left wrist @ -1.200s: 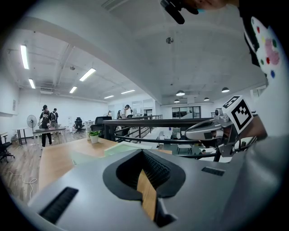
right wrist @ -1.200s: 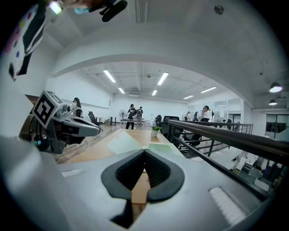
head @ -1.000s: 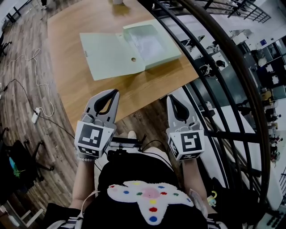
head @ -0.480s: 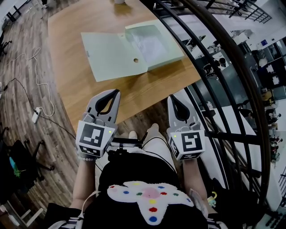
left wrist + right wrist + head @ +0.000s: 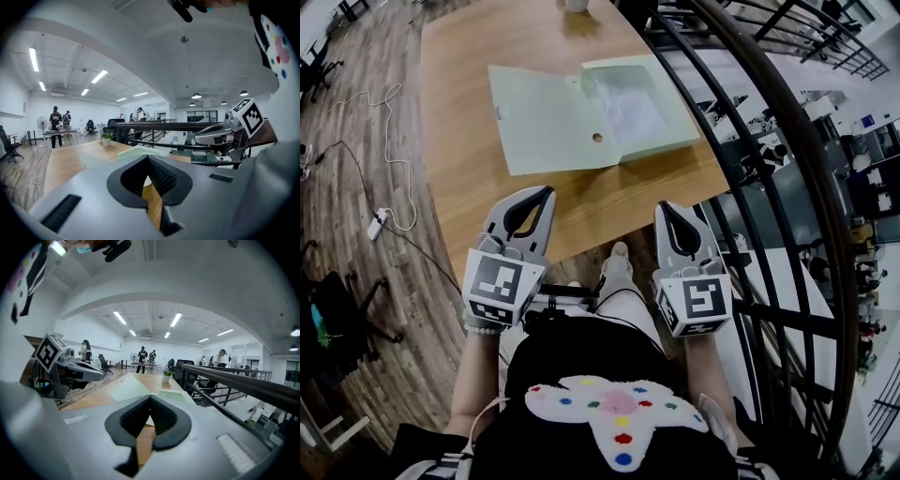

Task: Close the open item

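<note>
- Head view, nearest zone: the person's dark garment (image 5: 581, 361) carries a white patch with coloured dots. One shoe (image 5: 617, 255) shows on the wooden floor (image 5: 356, 309) between the two grippers.
- Left gripper (image 5: 546, 191): the jaws are pressed together with nothing between them. The marker cube (image 5: 499, 286) sits at its rear. In the head view its tips overlap the near edge of the wooden table (image 5: 469, 178).
- Right gripper (image 5: 666, 206): the jaws are likewise closed and empty. Its marker cube (image 5: 698, 302) sits at the rear. The tips lie at the table's near edge, beside the black railing (image 5: 759, 122).
- Both grippers point toward the table, side by side and apart from each other.
- Floor, left of the table: a white cable (image 5: 389, 141) runs to a power strip (image 5: 375, 225).
- Box file (image 5: 591, 112): pale green, open, lying on the table well ahead of both grippers and touched by neither. Its lid (image 5: 546, 117) lies flat to the left, with a round hole near the spine. Its tray (image 5: 649, 98) sits to the right, nearest the railing, with pale sheets inside.
- Far table edge: a small potted plant (image 5: 166, 376) stands beyond the box file.
- Background, gripper views: people (image 5: 142, 360) stand among desks and chairs in an open office.
</note>
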`<state>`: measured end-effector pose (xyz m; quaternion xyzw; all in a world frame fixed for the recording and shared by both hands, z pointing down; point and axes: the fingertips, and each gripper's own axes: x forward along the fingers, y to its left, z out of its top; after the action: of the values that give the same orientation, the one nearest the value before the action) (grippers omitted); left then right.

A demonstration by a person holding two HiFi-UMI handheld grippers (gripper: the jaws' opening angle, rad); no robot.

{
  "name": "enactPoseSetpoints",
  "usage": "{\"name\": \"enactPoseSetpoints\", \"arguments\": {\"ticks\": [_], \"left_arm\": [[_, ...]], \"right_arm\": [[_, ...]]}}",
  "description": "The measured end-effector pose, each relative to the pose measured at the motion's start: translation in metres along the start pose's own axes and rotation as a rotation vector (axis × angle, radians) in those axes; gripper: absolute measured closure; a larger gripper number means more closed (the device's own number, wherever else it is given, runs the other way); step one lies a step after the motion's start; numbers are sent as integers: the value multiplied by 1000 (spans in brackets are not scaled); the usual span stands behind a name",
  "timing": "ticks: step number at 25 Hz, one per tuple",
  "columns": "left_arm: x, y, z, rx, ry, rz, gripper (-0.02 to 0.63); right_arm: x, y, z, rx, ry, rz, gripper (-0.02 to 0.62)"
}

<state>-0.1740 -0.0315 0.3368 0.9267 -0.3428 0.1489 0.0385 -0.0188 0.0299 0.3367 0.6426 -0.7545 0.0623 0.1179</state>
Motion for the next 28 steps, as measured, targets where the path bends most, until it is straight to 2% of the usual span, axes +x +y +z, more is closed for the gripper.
{"name": "enactPoseSetpoints", "arguments": {"ticks": [11,14,17,24,28], "left_arm": [[20,23,-8,-126,16,114,601],[22,34,-13,-182,25,152,534],[24,47,-23,-225,39,210,497],[25,76,-46,-312,63,350,423],[28,86,-59,-363,79,414,410]], "right_arm": [[39,-20,4,-13,11,93,588],[52,-21,3,-12,25,122,588],[63,-23,0,-26,31,155,588],[88,-27,-2,-11,42,209,588],[97,-33,-2,-16,47,236,588]]}}
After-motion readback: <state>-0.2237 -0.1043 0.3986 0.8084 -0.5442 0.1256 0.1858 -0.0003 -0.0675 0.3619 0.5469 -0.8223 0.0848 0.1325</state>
